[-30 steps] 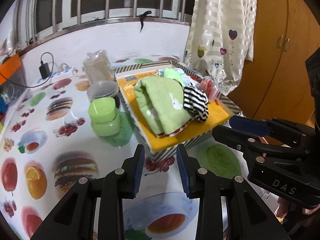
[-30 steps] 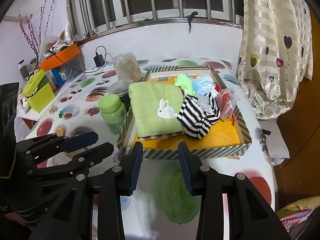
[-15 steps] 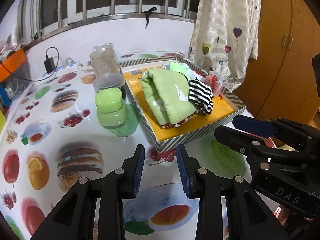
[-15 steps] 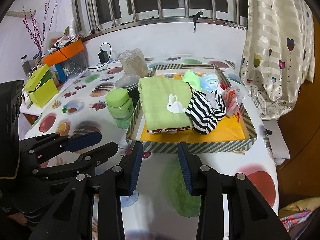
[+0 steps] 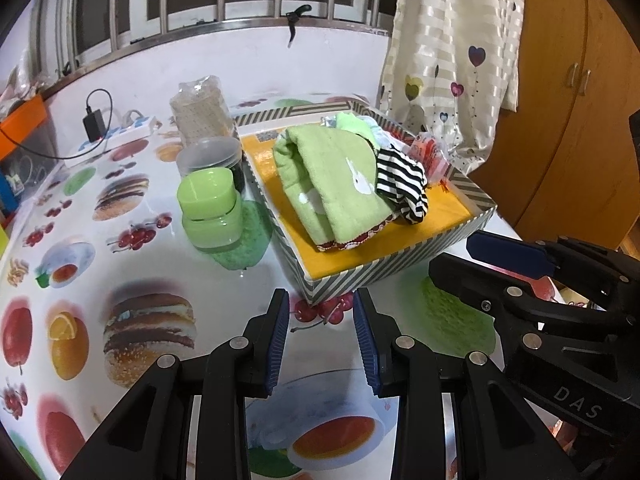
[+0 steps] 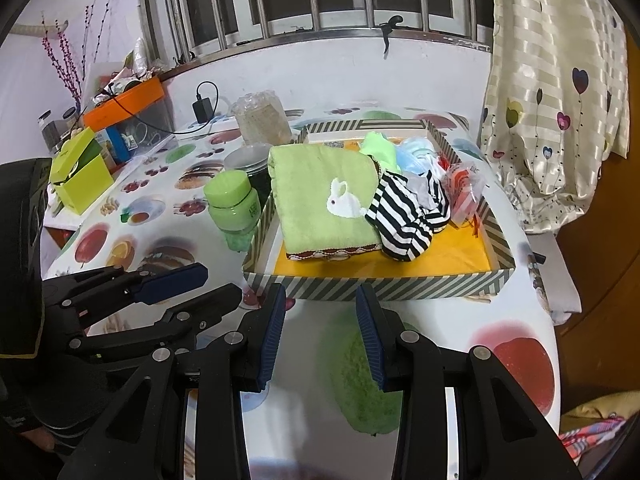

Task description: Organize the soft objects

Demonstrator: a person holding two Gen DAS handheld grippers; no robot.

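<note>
Change since earlier frame: both tongs sit farther back from the striped tray (image 6: pixel 372 282); the tray and its contents look smaller and lie further ahead of the tips than a second ago.
Left tongs (image 5: pixel 321 338): released, nothing between the blue pads; they hover over the printed tablecloth (image 5: pixel 132 236), with the tray's near corner just ahead of the tips.
Green jar (image 5: pixel 210 210): ahead and to the left of the left tongs, standing just beside the tray's left wall, with a clear lidded container (image 5: pixel 210 156) behind it.
Green towel (image 6: pixel 326 200): folded, white rabbit patch up, lying in the left half of the tray, straight ahead of the right tongs.
Striped garment (image 6: pixel 404 220): bunched, touching the towel's right edge and draped partly over it, ahead and slightly right of the right tongs.
Small cloths (image 6: pixel 400 152): pale green and blue pieces piled at the far side of the tray, beyond the striped garment.
Right tongs (image 6: pixel 321 338): released, empty, hovering short of the tray's near wall.
Task status (judgement): soft items appear gathered in the tray; the striped garment looks unfolded.
Risk 1: a low approach may catch the near wall and shove the tray into the green jar.
Risk 2: a shallow pinch on the striped garment may drag the towel along, because they overlap.
Risk 3: the tongs sit close together and may collide if both advance.
</note>
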